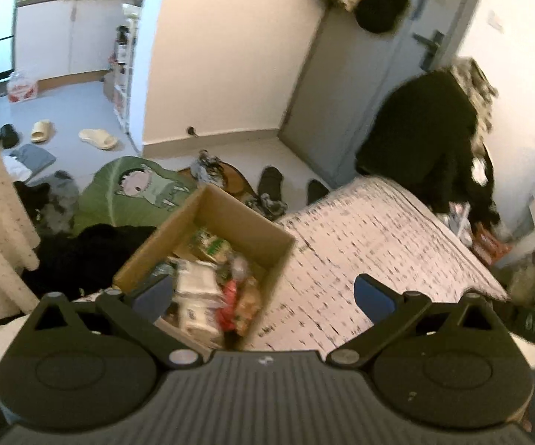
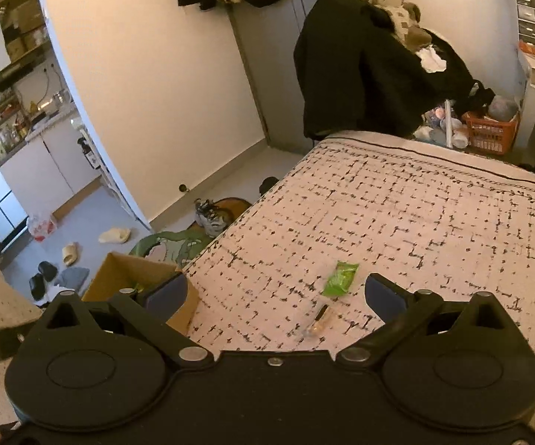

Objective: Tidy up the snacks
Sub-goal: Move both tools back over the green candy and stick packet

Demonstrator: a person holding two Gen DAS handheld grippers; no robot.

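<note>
**Snack sorting: mostly boxed, two items outstanding**

Open brown cardboard box [image 1: 208, 259], beside the patterned bedspread [image 2: 416, 222]: holds assorted packets. On the bedspread: one green snack packet [image 2: 341, 279], one small clear-wrapped stick [image 2: 317, 320], both unboxed. Left gripper [image 1: 263, 293] over the box, jaws wide, empty. Right gripper [image 2: 275, 293] above the loose items, jaws wide, empty.

Cream walls [image 2: 148, 85] and a pale grey floor [image 1: 230, 152] strewn with slippers [image 1: 98, 138] and shoes, a green cartoon rug [image 1: 134, 189] near the bed's left edge. The patterned bedspread [image 2: 434, 222] fills the right; beyond it, a grey door [image 1: 360, 85] hung with dark clothes, kitchen cabinets [image 1: 63, 37] far left.
</note>
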